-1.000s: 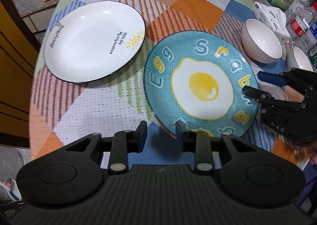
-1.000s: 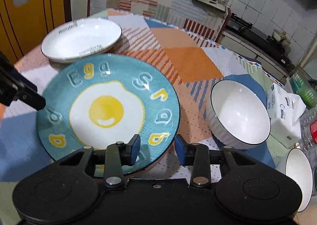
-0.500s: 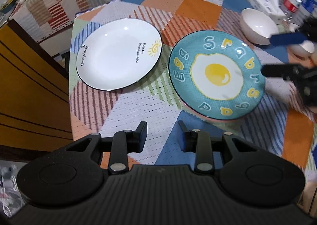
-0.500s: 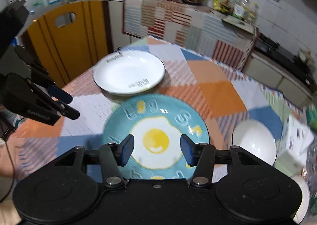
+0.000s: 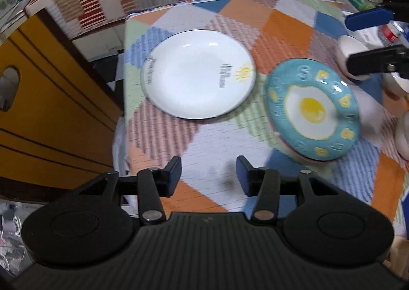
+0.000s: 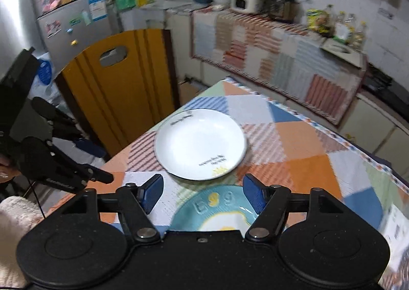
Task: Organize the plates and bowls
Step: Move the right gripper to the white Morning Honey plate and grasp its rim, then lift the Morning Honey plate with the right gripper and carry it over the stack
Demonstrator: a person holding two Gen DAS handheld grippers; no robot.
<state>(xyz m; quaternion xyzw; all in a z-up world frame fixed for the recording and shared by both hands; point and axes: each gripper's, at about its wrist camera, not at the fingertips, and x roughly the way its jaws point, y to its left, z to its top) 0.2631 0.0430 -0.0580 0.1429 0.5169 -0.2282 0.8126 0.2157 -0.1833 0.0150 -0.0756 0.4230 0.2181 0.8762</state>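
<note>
A round teal ceramic plate (image 5: 313, 108) printed with a fried egg, white with a yellow yolk, and ringed with raised letters in pale blue and yellow, lies flat on the patchwork tablecloth (image 5: 209, 146), toward the right of the left wrist view. In the right wrist view only its far edge with the letters "Egg" shows, just below the fingers. Just beside it, apart by a strip of cloth, lies a round white ceramic plate (image 5: 198, 75) with a thin dark rim, a small yellow sun drawing and lines of dark script near two edges; it is empty. Past the teal plate, at the right edge of the left wrist view, stands a white ceramic bowl (image 5: 351, 51), partly hidden by the other gripper's black finger; more white crockery further down that edge is too blurred and cut off to name.

The left gripper (image 5: 208, 178) hangs above bare cloth near the table's front edge, its jaws opening, with nothing between them. The right gripper (image 6: 202, 194) is above the table too, jaws opening wide and empty; the white plate shows through the gap, well beyond it.

Around the table: a yellow wooden chair back (image 6: 120, 85) with a cut-out handle stands against its left side, a silver fridge (image 6: 74, 29) behind it, and a counter draped in striped patchwork cloth (image 6: 268, 52) carrying bottles and appliances along the tiled wall.
</note>
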